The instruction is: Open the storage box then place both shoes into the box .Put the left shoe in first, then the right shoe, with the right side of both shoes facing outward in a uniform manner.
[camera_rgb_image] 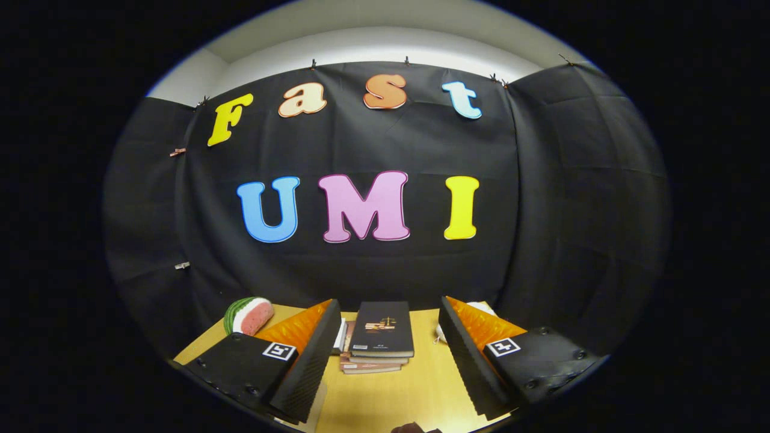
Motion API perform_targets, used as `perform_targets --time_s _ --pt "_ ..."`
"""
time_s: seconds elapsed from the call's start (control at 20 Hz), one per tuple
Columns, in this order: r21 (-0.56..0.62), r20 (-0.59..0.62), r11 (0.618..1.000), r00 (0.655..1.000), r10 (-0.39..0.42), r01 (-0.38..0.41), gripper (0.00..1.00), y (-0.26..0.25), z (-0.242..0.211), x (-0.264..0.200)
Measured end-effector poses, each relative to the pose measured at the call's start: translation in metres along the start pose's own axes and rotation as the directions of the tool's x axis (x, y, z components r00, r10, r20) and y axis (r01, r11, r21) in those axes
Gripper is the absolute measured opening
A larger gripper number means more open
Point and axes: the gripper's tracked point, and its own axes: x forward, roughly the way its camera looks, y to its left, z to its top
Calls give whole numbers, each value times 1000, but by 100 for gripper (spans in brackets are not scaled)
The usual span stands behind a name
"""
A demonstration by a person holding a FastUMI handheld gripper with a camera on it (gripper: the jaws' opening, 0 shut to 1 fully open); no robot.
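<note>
Here, the pale wooden table (421, 385) spreads beneath the gripper (390, 361), whose fingers stand spread apart, grasping nothing. Just ahead, between them, lies a stack of books with a dark cover (381, 337); beyond the left finger, a watermelon-slice toy (248, 315). Storage box and shoes: position cannot be told.

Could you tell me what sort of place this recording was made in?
Probably a staged recording booth, not a lived-in room: black cloth wall hung by clips, wooden table holding a stack of books and a watermelon slice. The tongs are open, books just ahead.
</note>
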Motion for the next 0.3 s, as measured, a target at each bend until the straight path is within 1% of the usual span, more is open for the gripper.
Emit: perform_targets --time_s 0.05,0.2,0.3 --pt "-9 22 1000 1000 -6 6 98 -9 0 -1" --pt "-44 61 999 998 15 -13 99 -25 -6 1" --pt "-53 44 997 997 61 -58 98 -24 -17 -2"
